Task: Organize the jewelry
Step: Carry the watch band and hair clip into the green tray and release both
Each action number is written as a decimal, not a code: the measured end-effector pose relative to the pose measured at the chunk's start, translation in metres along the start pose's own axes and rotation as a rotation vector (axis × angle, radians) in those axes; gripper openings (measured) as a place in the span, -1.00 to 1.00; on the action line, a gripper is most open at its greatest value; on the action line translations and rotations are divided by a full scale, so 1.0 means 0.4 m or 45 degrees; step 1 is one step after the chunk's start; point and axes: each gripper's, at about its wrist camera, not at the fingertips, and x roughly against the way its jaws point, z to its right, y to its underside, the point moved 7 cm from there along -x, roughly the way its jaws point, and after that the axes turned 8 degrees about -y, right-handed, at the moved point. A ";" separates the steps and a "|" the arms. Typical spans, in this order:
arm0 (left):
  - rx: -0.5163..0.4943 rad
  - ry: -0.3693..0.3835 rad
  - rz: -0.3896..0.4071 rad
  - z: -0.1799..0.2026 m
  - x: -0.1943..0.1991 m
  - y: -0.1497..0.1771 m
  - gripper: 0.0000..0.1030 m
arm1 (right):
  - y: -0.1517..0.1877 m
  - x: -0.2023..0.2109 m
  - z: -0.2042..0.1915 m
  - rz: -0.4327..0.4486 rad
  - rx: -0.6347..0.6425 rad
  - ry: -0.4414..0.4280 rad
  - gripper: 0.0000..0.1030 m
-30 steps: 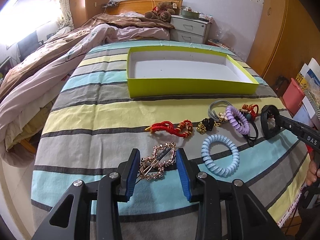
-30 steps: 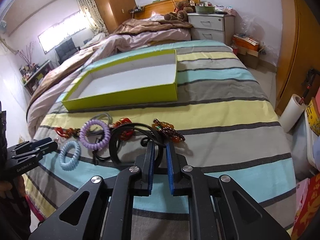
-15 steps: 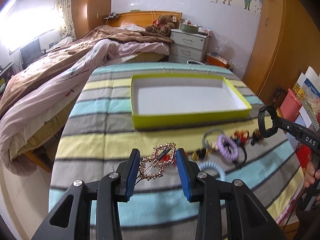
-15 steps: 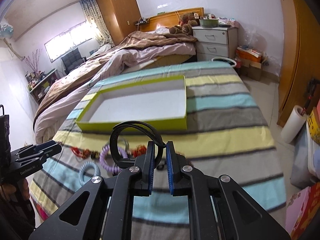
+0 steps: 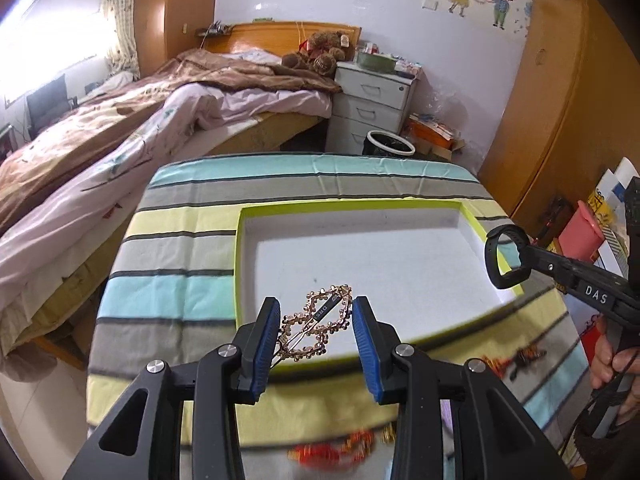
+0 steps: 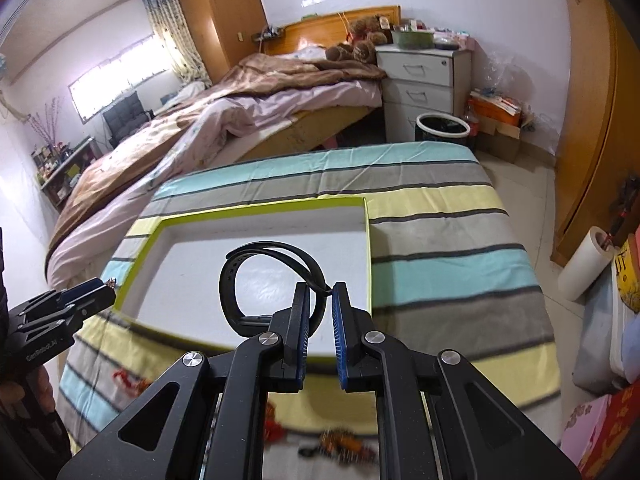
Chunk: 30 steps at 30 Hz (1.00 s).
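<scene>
Left tool (image 5: 314,322) grips gold hair clip (image 5: 316,330) above near edge of green-rimmed box (image 5: 472,220) on striped worktop (image 5: 176,248). Right tool (image 6: 320,312) pinches black band (image 6: 256,276) over same box; pinch point partly hidden behind left pad. Loose jewelry (image 5: 340,450) near bottom blurred, cut off by tool arms.

White letters "DAS" stand on the black arm of the right gripper (image 5: 520,264), at the right edge of the left wrist view. Small pale lettering runs along the side of the left gripper (image 6: 102,290) at the near left of the right wrist view, too blurred to read surely.
</scene>
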 end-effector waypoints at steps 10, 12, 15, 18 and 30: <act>-0.012 -0.010 -0.067 0.006 -0.122 -0.052 -0.27 | -0.036 -0.119 0.036 -0.101 -0.022 0.040 -0.77; -0.005 0.003 -0.078 0.008 -0.139 -0.058 -0.27 | -0.040 -0.136 0.040 -0.125 -0.018 0.048 -0.77; -0.008 -0.014 -0.102 0.005 -0.172 -0.063 -0.27 | -0.040 -0.155 0.045 -0.153 -0.017 0.063 -0.77; -0.004 -0.010 -0.125 0.006 -0.198 -0.062 -0.27 | -0.040 -0.168 0.047 -0.174 -0.002 0.074 -0.77; -0.003 -0.016 -0.180 0.002 -0.241 -0.045 -0.27 | -0.053 -0.187 0.053 -0.206 -0.006 0.087 -0.77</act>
